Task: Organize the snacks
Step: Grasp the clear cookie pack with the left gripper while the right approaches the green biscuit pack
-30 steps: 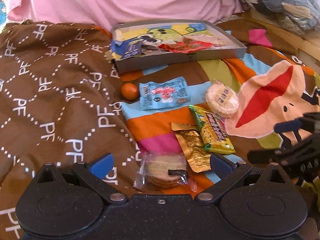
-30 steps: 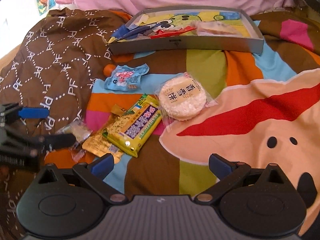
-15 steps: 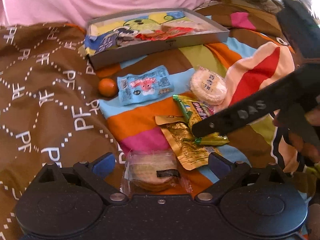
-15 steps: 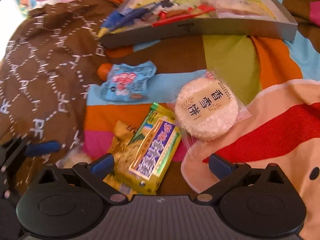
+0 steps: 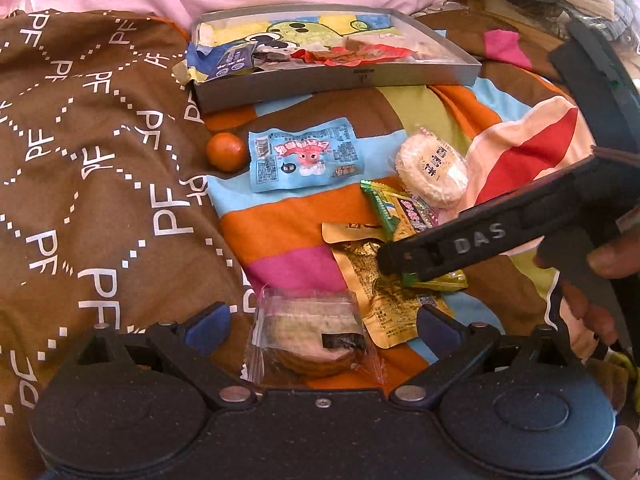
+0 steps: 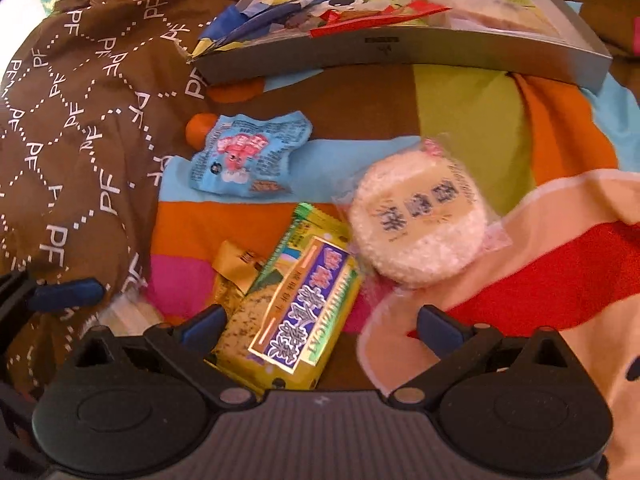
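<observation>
Snacks lie scattered on my patterned bedspread [image 5: 120, 184] before the shallow grey cardboard box [image 5: 332, 80], which already holds several wrappers. My right gripper [image 6: 320, 322] is spread wide around the yellow-green foil biscuit pack [image 6: 296, 312], which lies partly on a gold foil pouch [image 5: 380, 304]. My left gripper [image 5: 320, 322] gapes, unclenched, around a clear-wrapped round cracker [image 5: 308, 340].

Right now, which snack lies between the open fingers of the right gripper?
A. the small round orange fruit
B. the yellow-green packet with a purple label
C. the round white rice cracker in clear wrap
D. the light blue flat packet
B: in the right wrist view the yellow-green packet with a purple label sits between the open fingers of the right gripper, not yet clamped.
</observation>
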### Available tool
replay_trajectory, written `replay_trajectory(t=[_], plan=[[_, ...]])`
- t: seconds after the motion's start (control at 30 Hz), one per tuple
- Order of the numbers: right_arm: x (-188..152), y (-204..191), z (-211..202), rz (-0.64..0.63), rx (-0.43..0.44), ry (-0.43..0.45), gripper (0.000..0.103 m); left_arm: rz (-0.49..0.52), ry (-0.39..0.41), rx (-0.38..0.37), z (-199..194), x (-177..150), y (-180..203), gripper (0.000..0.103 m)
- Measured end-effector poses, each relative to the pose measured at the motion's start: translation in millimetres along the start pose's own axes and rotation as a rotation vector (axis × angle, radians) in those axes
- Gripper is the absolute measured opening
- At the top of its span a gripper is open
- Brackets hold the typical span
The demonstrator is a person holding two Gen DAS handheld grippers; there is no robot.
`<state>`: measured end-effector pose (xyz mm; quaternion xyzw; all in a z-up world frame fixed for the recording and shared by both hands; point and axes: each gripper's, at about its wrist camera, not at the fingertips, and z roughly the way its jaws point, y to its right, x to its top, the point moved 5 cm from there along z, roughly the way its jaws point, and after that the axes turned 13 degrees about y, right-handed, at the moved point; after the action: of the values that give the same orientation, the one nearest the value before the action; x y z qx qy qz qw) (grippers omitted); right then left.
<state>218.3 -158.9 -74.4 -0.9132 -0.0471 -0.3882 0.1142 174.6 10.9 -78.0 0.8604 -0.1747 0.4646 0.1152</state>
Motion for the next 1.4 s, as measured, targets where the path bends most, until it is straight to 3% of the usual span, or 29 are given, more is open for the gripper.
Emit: replay_trajectory(t=[0.27, 0.63, 0.8, 1.07, 1.23, 1.4], plan=[[-16, 8, -17, -0.164, -0.088, 0.033, 0.102, -0.02, -0.015, 0.016, 0, 0, -4, 0.095], [-20, 6, -19, -0.15, -0.103, 0.068, 0.102, 0.088, -0.006, 0.014, 1, -2, 6, 0.082], [-26, -1, -25, -0.165, -0.1, 0.124, 0.09, 0.141, -0.017, 0.012, 2, -5, 13, 0.079], [-30, -13, -32, -0.179, -0.064, 0.154, 0.059, 0.087, -0.027, 0.036, 2, -3, 3, 0.064], [-35, -18, -42, -0.199, -0.071, 0.159, 0.058, 0.078, -0.026, 0.029, -1, -1, 4, 0.058], [-36, -15, -44, -0.182, -0.057, 0.144, 0.061, 0.082, -0.032, 0.029, 1, -3, 3, 0.064]])
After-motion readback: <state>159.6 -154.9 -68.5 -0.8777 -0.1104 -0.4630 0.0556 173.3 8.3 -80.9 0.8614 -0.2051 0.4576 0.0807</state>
